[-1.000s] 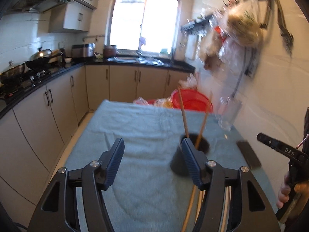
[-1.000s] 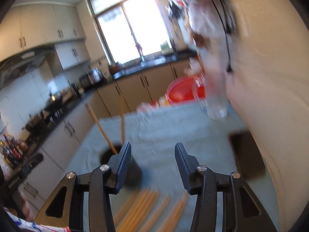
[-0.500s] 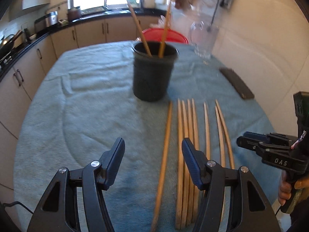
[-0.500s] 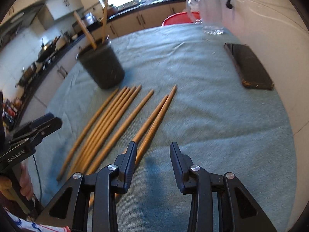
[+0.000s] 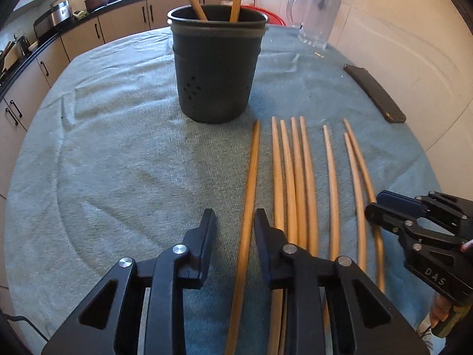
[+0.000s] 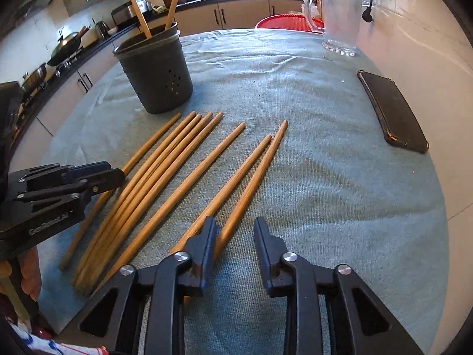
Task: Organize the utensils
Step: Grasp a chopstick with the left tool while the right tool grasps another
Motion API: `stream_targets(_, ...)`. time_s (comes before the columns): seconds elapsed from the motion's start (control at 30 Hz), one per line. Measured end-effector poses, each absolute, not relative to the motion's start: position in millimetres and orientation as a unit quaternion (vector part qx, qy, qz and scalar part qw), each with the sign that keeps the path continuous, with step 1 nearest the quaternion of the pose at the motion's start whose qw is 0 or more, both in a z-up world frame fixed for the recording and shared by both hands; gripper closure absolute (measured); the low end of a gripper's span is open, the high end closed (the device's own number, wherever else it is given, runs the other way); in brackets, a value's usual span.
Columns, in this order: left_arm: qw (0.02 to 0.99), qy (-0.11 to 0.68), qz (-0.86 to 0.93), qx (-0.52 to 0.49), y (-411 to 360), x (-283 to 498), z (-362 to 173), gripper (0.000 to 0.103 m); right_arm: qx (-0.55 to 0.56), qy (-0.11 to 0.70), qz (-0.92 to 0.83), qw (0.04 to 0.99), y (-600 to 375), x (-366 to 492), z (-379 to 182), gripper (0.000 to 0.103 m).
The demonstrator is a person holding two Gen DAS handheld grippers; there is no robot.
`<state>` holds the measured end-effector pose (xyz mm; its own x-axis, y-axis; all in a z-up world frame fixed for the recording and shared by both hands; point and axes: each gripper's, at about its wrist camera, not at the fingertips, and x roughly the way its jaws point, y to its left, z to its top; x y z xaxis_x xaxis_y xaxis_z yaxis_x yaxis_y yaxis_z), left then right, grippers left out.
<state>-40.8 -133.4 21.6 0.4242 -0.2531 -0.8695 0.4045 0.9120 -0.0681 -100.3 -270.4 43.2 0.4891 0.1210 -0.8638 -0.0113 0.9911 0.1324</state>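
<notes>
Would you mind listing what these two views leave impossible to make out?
- Near ends of the table chopsticks: left wrist view, hidden under the left gripper.
- Tops of the two chopsticks in the holder: cut off by the top edge there.
- Right gripper: right wrist view, whether its pads touch the rightmost chopstick is unclear.

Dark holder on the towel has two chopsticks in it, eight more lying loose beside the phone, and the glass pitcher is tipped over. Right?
One thing is off: the glass pitcher stands upright, as the right wrist view shows. The rest holds: two chopsticks stand in the dark holder on the towel, eight loose chopsticks lie there, and the phone is to their side.
</notes>
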Motion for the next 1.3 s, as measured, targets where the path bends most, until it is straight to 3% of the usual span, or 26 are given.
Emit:
stream_targets(0.07,0.838,0.502,-0.196,0.085,-137.1,-39.1,21.3,0.077,0.047,0.509,0.037,0.859,-271.4,-98.5,43.0,0.086)
stream_targets(0.13,0.834,0.508,-0.195,0.092,-139.4,-37.9,21.2,0.096,0.046,0.518,0.041,0.853,-276.0,-98.0,43.4,0.089)
stream_targets(0.33,0.828,0.534,-0.164,0.044,-115.4,-37.2,23.1,0.096,0.038,0.547,0.037,0.835,-298.6,-100.9,44.2,0.091)
stream_targets(1.13,0.786,0.585,-0.183,0.083,-129.0,-4.6,22.4,0.096,-0.027,0.674,0.043,0.737,-300.6,-16.6,40.7,0.091)
stream_targets(1.3,0.789,0.581,-0.195,0.049,-121.5,0.1,21.4,0.097,-0.041,0.661,0.045,0.748,-295.0,-12.0,42.8,0.094)
